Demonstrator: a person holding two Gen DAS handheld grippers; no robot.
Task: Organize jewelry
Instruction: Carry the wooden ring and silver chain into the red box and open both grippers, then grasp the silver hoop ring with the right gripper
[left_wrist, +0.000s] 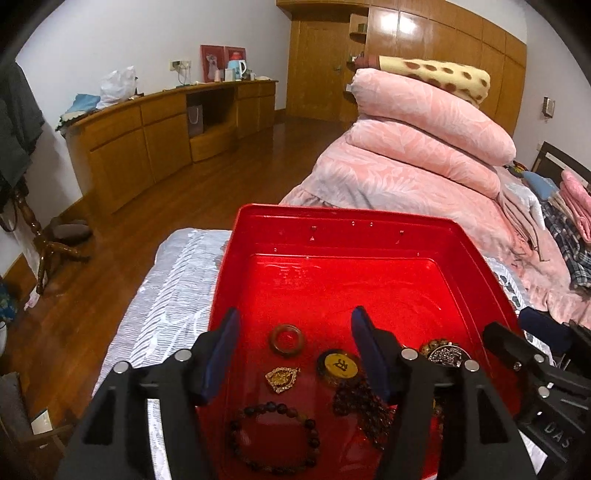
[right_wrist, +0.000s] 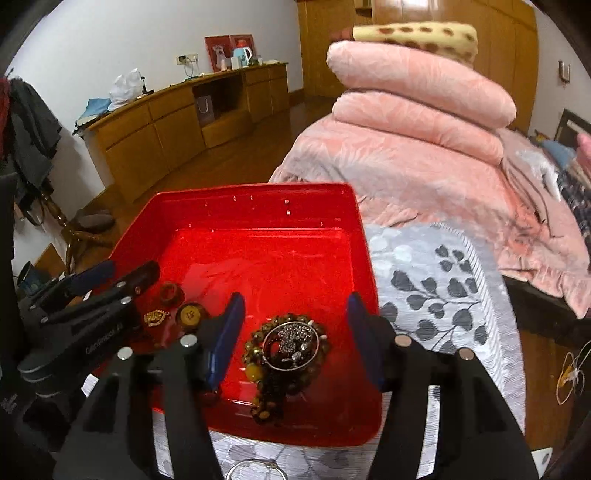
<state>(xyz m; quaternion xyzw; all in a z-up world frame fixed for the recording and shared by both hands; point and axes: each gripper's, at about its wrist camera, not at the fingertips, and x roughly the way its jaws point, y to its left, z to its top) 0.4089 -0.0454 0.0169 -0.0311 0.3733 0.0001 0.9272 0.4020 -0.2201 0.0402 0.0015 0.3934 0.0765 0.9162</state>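
Over the near end of the red tray (left_wrist: 369, 236) you have both claws hovering, and the jewelry sits bunched along that near edge while the far half of the tray lies bare. The tray itself rests on a grey leaf-print cloth (right_wrist: 436, 280) at the foot of the bed.

Watch the risks. Your left claw (left_wrist: 293, 350) frames the brown ring (left_wrist: 287, 339), the gold pendant (left_wrist: 282, 378) and the round yellow-topped piece (left_wrist: 339, 366) all at once; come down carelessly and you could pinch two together or flick one toward the tray wall. Nearer you, the dark bead bracelet (left_wrist: 273, 437) touches nothing, but the dark bead strand (left_wrist: 360, 404) runs under your right-hand finger, so a blind close could snag it. Your right claw (right_wrist: 295, 339) looks over a real tangle: a silver hoop with a sparkly ornament (right_wrist: 291, 343) lying on an amber bead bracelet (right_wrist: 284, 354). Lift one and the other probably drags along. The tray is light plastic on soft cloth, so a hard push may slide it.

Both claws stand wide apart, blue pads clear, gripping nothing and touching nothing. A thin silver ring (right_wrist: 255, 469) lies off the tray on the cloth, at the near edge.
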